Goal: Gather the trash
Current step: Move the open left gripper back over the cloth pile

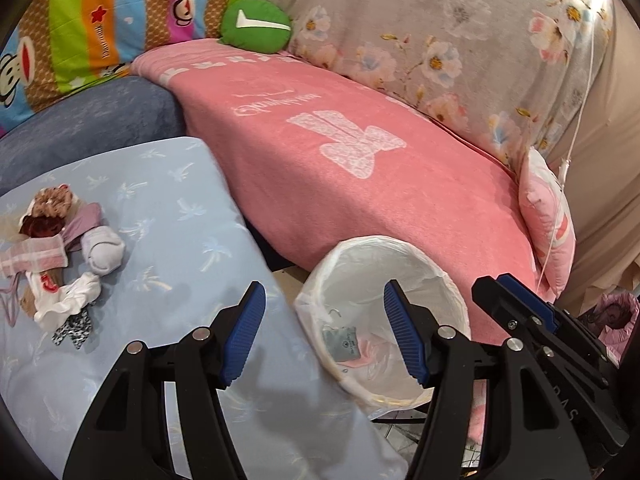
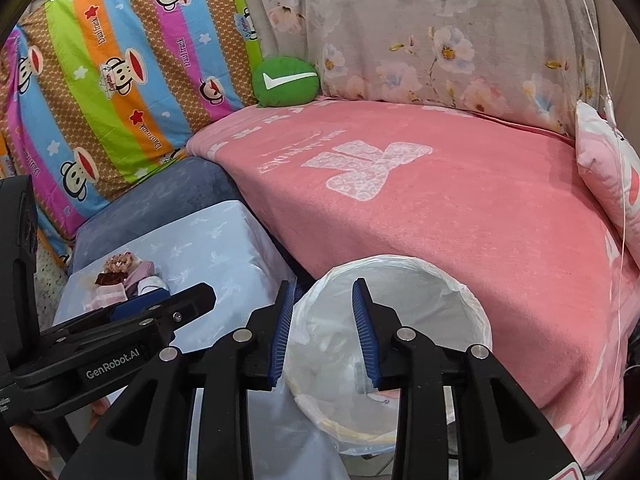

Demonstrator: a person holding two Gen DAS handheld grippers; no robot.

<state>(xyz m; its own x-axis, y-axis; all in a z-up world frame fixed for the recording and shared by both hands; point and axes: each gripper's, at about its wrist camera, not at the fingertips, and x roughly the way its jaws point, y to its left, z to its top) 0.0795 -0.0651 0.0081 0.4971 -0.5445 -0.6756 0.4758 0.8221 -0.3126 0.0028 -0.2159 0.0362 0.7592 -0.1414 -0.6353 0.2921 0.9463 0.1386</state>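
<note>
A round bin with a white plastic liner [image 1: 404, 256] stands on the floor between the light blue surface and the pink sofa seat; it also shows in the right wrist view [image 2: 460, 292]. A grey wrapper [image 1: 340, 344] and pink scraps lie inside it. My left gripper [image 1: 324, 336] is open and empty above the bin's left rim. My right gripper [image 2: 324, 328] is open and empty over the bin; it shows in the left wrist view [image 1: 520, 304] at the right. A pile of small cloth items and scraps [image 1: 60, 256] lies on the blue surface, left of both grippers, also in the right wrist view [image 2: 124, 280].
A light blue patterned cloth [image 1: 180, 216] covers a low surface at left. A pink blanket [image 1: 360, 168] covers the sofa seat. A green round cushion [image 1: 256, 26], striped monkey-print and floral cushions line the back. A pink pillow [image 1: 548, 220] and a white cord [image 1: 576, 128] are at right.
</note>
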